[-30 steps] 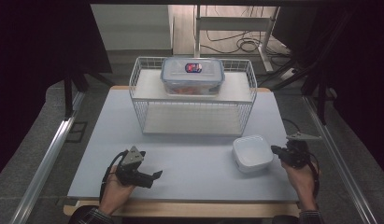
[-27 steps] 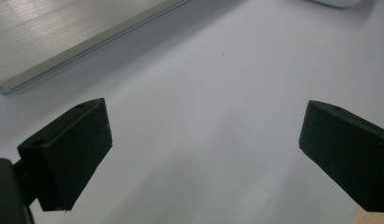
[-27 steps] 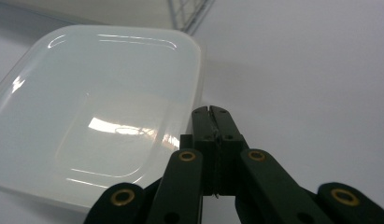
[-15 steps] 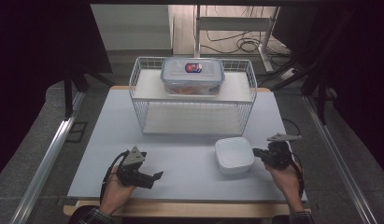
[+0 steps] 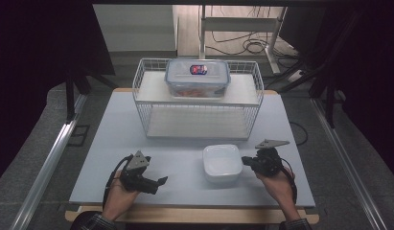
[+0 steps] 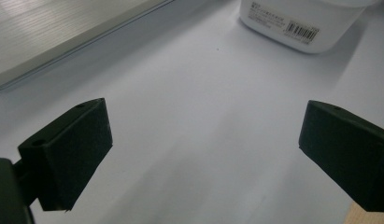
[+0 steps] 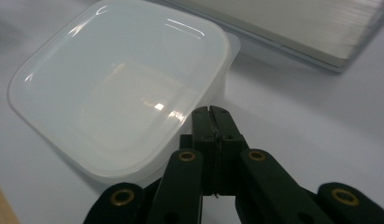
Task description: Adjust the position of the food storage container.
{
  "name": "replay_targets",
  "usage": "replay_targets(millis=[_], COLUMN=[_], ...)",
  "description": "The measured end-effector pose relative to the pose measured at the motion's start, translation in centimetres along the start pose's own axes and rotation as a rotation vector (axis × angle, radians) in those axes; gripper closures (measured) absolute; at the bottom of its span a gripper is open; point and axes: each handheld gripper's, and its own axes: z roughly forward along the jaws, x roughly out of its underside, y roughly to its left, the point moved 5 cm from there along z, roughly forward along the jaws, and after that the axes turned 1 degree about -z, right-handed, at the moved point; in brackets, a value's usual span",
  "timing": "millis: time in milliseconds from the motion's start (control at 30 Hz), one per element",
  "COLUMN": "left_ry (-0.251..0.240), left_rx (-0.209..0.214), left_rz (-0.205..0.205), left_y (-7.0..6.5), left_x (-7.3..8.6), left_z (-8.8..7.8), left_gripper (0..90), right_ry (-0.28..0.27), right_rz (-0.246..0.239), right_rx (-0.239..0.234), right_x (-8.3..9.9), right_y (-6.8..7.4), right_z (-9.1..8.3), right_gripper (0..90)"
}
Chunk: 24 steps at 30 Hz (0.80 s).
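**White tub: handling notes, jaws on its right rim**

White tub [image 5: 222, 164] sits near the front edge of the desk [image 5: 108, 139], right of centre, just in front of the wire rack [image 5: 197, 100]. Largest to smallest:

- Wire rack: holds a clear lidded box [image 5: 198, 77] on its upper shelf. The lid carries a red-and-blue sticker; its writing is too small to read.
- White tub: thin translucent plastic, square with rounded corners, looks empty. Judged light, somewhat flexible and glossy, so likely to skid on the smooth desk and flex under a hard squeeze. Best hold: the rim, pinched between inside and outside of a wall.
- Right gripper [image 7: 212, 110]: jaws pressed together at the tub's right rim; whether plastic is caught between them I cannot tell.
- Left gripper [image 6: 203, 140]: jaws spread, nothing between, resting near the front-left of the desk.
- Barcode label [image 6: 301, 31] on the tub's side wall; small print beside it unreadable.
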Motion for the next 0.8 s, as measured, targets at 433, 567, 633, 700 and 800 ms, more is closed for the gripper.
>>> replay_targets(millis=[433,567,633,700,800], left_ry=[-0.004,-0.002,-0.001,0.004,0.008], left_rx=[0.006,0.007,0.008,0.01,0.012], left_rz=[-0.036,-0.039,-0.04,-0.04,-0.038], left_y=[0.3,0.3,0.2,0.2,0.1], left_x=[0.2,0.3,0.3,0.4,0.4], left_z=[-0.5,-0.5,-0.5,-0.4,-0.4], left_gripper=[3.7,3.8,3.8,3.8,3.7], right_ry=[0.031,0.03,0.023,0.019,0.008], right_rz=[-0.029,-0.044,-0.05,-0.052,-0.055], right_rx=[-0.095,-0.101,-0.096,-0.094,-0.087], right_x=[-0.4,-0.5,-0.6,-0.9,-1.2], right_y=[4.1,4.7,4.9,5.0,5.2], right_z=[1.4,1.8,2.0,2.3,2.9], right_gripper=[88.7,88.6,88.0,88.0,88.1])
